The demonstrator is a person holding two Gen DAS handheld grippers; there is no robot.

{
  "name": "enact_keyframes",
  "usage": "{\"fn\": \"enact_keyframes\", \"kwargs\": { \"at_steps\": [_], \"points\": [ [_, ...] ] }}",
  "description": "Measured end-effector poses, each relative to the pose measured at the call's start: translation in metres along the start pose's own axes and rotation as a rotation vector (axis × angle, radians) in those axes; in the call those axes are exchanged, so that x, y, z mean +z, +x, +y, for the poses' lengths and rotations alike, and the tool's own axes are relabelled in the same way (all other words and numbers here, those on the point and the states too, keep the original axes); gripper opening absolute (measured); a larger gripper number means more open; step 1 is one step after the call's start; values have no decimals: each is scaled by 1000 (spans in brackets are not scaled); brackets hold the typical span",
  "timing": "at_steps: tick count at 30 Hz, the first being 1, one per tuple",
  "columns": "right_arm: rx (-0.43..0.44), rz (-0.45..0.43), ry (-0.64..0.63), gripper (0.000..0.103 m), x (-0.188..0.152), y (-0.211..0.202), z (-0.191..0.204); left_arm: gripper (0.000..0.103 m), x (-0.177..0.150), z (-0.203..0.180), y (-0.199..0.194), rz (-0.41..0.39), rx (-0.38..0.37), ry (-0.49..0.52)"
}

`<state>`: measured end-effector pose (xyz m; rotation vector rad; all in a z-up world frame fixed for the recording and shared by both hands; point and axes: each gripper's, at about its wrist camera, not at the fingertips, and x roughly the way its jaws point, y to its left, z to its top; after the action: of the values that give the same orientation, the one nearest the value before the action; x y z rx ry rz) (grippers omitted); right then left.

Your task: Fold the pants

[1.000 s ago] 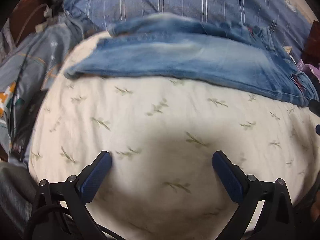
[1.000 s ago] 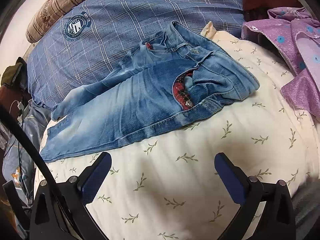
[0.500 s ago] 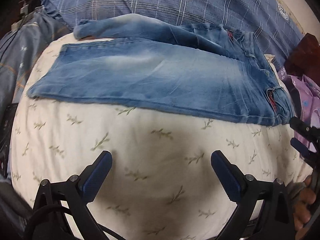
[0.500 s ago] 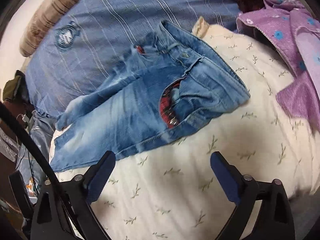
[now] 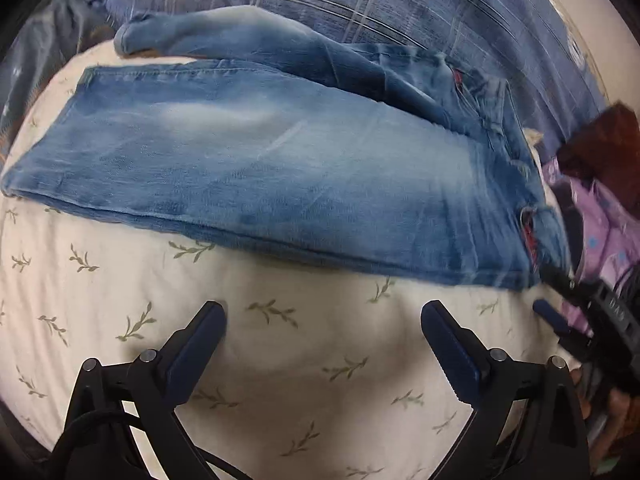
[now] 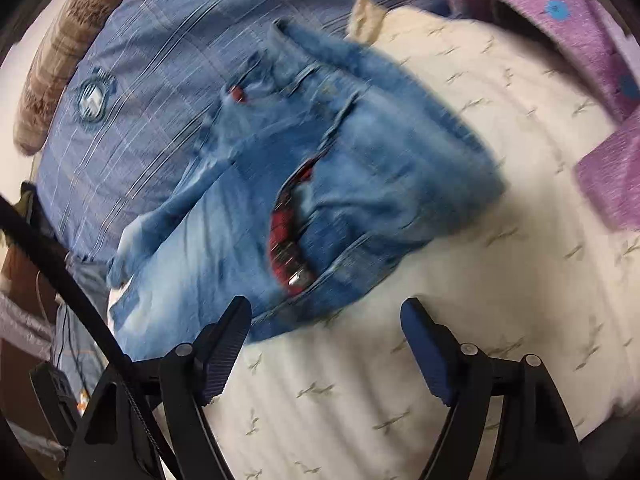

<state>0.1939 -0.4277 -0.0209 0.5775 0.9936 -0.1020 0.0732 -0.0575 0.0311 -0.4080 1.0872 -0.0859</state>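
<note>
Light blue jeans (image 5: 280, 172) lie flat on a cream leaf-print cover (image 5: 304, 360), waist to the right and leg cuffs to the left, one leg trailing behind the other. In the right wrist view the jeans (image 6: 344, 184) show their waistband and a red-lined pocket. My left gripper (image 5: 323, 322) is open and empty, just short of the near edge of the front leg. My right gripper (image 6: 326, 318) is open and empty at the near edge by the pocket; its left fingertip (image 6: 236, 316) overlaps the denim. It also shows in the left wrist view (image 5: 556, 300).
A blue plaid pillow (image 5: 400, 4) lies behind the jeans. Purple clothing (image 6: 600, 92) lies at the right. More fabric and cables hang off the left edge of the bed (image 6: 72, 320). A brown patterned cushion (image 6: 60, 60) sits at the far left.
Both grippers have moved closer to the jeans; the denim now fills more of both views. The right gripper's left finger now reaches the jeans' edge. Both stay open.
</note>
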Motion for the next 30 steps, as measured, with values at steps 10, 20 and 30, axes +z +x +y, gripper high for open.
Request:
{"fn": "enact_keyframes", "kwargs": {
  "at_steps": [10,20,30],
  "points": [
    [-12,-32,118,70,30,15,-21,93,53,7,32,1,-4,-146],
    [-16,-117,6,13,21,-26,-3,6,52,27,18,23,8,-262],
    [-171,39,23,22,-36,-27,-26,19,14,3,18,-25,72,-73]
  ]
}}
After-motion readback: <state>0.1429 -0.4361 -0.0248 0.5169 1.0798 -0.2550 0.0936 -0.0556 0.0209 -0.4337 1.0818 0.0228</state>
